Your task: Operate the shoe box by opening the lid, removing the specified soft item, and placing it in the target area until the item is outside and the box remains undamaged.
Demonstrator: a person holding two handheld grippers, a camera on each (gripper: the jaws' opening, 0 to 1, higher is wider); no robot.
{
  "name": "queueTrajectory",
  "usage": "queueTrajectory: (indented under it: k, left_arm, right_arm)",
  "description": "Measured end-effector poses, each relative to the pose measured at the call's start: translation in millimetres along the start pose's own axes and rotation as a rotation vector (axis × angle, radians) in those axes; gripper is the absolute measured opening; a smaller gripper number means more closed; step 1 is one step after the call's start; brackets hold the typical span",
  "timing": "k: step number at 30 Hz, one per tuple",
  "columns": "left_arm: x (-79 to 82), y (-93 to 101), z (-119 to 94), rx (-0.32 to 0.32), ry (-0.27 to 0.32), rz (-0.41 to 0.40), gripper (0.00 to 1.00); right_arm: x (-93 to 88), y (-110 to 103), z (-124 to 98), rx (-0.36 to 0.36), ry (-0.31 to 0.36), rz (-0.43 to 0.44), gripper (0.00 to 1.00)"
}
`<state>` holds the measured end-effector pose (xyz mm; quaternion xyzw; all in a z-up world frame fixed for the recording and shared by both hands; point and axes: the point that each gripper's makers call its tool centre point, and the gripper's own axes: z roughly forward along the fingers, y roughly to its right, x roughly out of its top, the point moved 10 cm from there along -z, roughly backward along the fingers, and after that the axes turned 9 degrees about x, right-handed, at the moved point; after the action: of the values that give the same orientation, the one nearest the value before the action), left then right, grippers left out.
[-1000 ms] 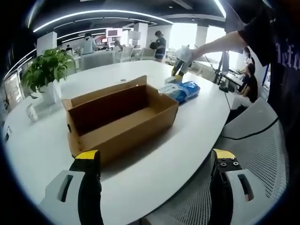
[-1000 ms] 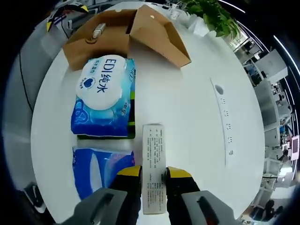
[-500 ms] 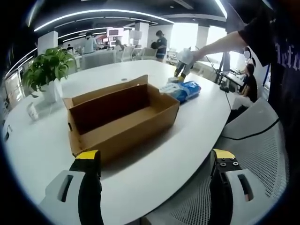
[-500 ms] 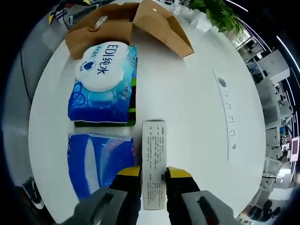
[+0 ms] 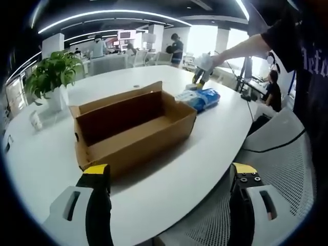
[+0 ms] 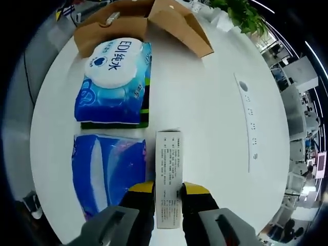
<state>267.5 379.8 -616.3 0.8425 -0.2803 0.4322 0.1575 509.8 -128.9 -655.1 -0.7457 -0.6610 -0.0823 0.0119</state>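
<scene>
While the right gripper [image 6: 168,190] clamps a narrow white carton [image 6: 169,169] covered in fine print (too small to read), two soft blue packs lie on the white table [image 6: 215,102]: the wipes pack [image 6: 115,82] marked "EDI" plus Chinese characters, and a second blue pack [image 6: 107,171] just beside the carton. Beyond them stands one cardboard shoe box [image 5: 130,128], lid open. Near that box, the left gripper [image 5: 169,177] hangs with jaws spread wide, holding nothing.
</scene>
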Motion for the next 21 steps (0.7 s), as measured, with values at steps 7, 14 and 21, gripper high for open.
queueTrajectory:
  k: [7,14,21]
  left_arm:
    - [0.1,-0.7,0.1,0.002,0.002,-0.004,0.96]
    - [-0.5,0.6,0.8,-0.003,-0.003,0.001,0.96]
    - [-0.7,-1.2,-0.7,0.005,0.0,-0.005,0.96]
  right_arm:
    - [-1.3,-1.2,0.0,0.003,-0.007,-0.01,0.16]
    - [-0.5,-0.9,1.4,-0.002,-0.025,-0.027,0.16]
    - [-0.2,-1.0,2.0,-0.006,-0.036,-0.032,0.21]
